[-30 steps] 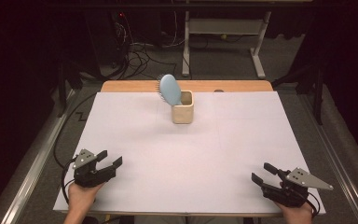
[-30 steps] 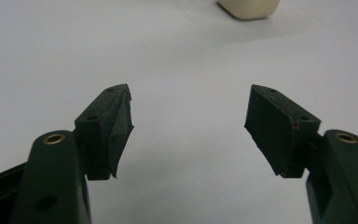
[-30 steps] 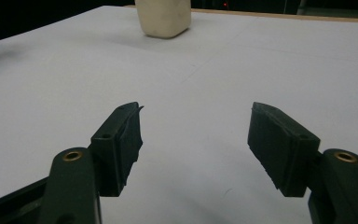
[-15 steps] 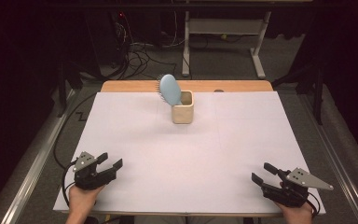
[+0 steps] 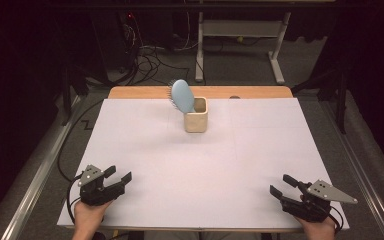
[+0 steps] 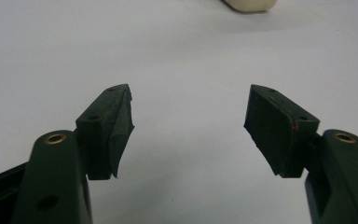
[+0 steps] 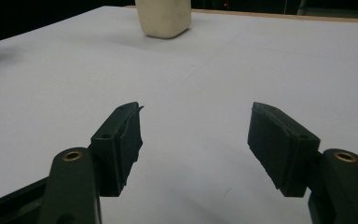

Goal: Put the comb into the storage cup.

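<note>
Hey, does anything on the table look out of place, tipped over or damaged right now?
Nothing is spilled or tipped. The cup stands upright near the table's far edge, and the blue hairbrush leans out of it to the left, head up. Both grippers rest open at the near edge.

A lab or test room: a table (image 5: 260, 165) covered in plain white paper stands on grey carpet, loose cables (image 5: 145, 57) tangle on the floor behind it, a bare desk frame (image 5: 240, 30) sits beyond, and the surroundings stay dark
</note>
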{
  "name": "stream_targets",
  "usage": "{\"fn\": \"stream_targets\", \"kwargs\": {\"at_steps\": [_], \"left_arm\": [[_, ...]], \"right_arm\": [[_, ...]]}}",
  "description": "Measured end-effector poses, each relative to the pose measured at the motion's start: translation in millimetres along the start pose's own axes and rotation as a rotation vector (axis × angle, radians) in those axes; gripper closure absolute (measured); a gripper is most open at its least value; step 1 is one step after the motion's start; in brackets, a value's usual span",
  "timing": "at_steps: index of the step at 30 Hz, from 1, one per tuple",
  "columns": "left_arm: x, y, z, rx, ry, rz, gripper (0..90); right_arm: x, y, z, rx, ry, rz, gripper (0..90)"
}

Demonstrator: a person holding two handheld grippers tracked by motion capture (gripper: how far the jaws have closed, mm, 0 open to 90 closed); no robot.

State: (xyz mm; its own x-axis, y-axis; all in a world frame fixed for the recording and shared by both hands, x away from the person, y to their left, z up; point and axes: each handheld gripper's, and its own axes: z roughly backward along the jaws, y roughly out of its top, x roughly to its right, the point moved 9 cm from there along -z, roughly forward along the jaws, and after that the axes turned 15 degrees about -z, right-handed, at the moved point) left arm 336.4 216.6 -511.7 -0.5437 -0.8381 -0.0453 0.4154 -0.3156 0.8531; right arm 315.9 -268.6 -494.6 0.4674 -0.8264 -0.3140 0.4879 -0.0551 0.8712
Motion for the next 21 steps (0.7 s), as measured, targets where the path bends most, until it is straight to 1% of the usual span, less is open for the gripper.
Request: {"fn": "stream_targets", "kwargs": {"at_steps": [21], "left_arm": [[2.6, -6.6, -1.1, -0.009, -0.004, 0.012, 33.0]], "right_arm": [[0.3, -0.2, -0.2, -0.001, -0.001, -0.003, 35.3]]}}
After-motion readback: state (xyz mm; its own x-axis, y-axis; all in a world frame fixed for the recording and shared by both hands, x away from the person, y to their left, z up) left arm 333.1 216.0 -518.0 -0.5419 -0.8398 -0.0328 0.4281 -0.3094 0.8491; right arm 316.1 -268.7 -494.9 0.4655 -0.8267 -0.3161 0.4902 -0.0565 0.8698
